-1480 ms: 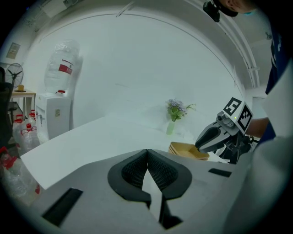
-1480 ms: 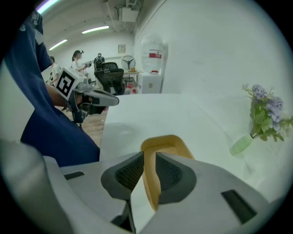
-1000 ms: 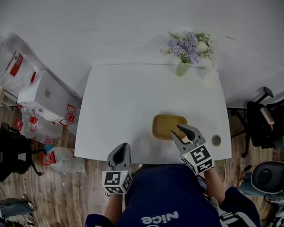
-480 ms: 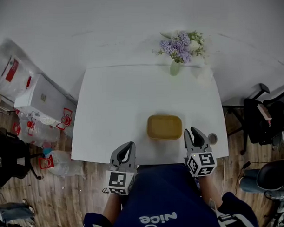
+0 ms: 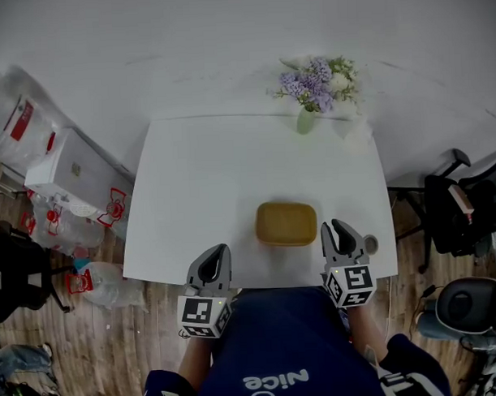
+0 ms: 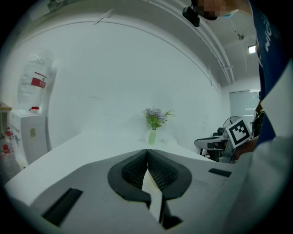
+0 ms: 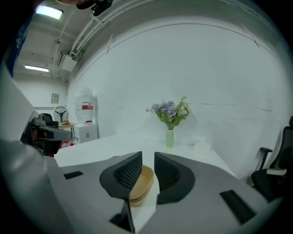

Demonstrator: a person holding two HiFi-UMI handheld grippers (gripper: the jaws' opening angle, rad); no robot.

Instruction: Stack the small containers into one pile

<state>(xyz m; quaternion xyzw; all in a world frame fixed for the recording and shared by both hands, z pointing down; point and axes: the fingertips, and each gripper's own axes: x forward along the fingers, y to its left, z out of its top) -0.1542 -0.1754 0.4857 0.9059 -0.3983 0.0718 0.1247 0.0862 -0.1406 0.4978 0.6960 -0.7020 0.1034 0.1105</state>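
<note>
**Pile lies left of right gripper (image 5: pixel 341 229); that hand is nearer**

We see the yellow containers (image 5: pixel 287 223) nested as one pile, mid-table toward the near edge, long axis running L-R across the table (image 5: pixel 190 179). The right gripper sits just beside the pile's right end, not touching. Its jaws are spread a little w/ nothing btwn the pads. The left gripper (image 5: pixel 216 253) is farther off at the near edge, jaws pressed together, empty. We judge any next reach is a short leftward move for the right.
</note>
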